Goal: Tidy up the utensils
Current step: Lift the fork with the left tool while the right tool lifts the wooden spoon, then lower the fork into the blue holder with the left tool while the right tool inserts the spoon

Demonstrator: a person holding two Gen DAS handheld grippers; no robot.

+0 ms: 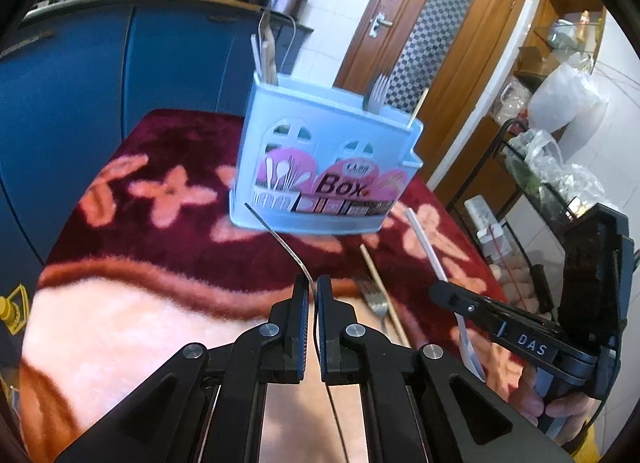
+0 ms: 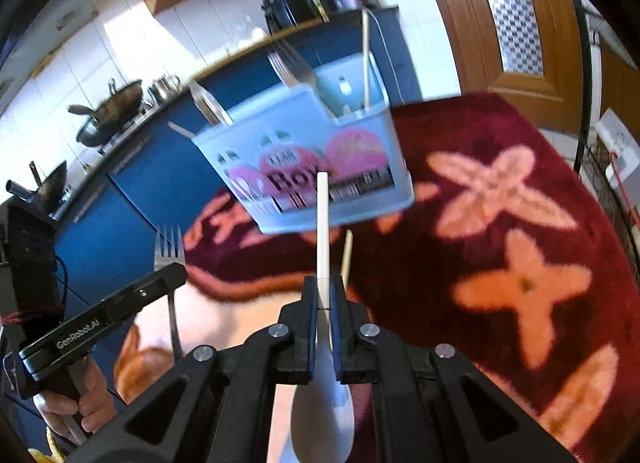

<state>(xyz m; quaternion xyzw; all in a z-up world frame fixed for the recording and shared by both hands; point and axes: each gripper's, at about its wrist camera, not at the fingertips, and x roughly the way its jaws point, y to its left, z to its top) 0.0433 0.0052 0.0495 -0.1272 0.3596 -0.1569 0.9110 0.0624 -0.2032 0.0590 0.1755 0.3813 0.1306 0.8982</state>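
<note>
A light blue utensil box (image 1: 324, 159) (image 2: 312, 167) stands on the maroon floral blanket and holds forks, spoons and a chopstick. My left gripper (image 1: 313, 287) (image 2: 176, 269) is shut on a metal fork (image 1: 280, 239) (image 2: 170, 241), tines forward, in front of the box. My right gripper (image 2: 323, 287) (image 1: 436, 291) is shut on a white spoon (image 2: 323, 223) (image 1: 424, 243). The spoon's handle points at the box and its bowl hangs below the fingers. Another fork (image 1: 374, 299) and a wooden chopstick (image 1: 380, 287) (image 2: 347, 255) lie on the blanket between the grippers.
Blue cabinets (image 1: 100, 83) with a counter run behind the table. A wooden door (image 1: 436, 43) is behind the box. A black wire rack (image 1: 532, 183) with plastic bags stands at the table's right. Woks (image 2: 112, 107) sit on the stove.
</note>
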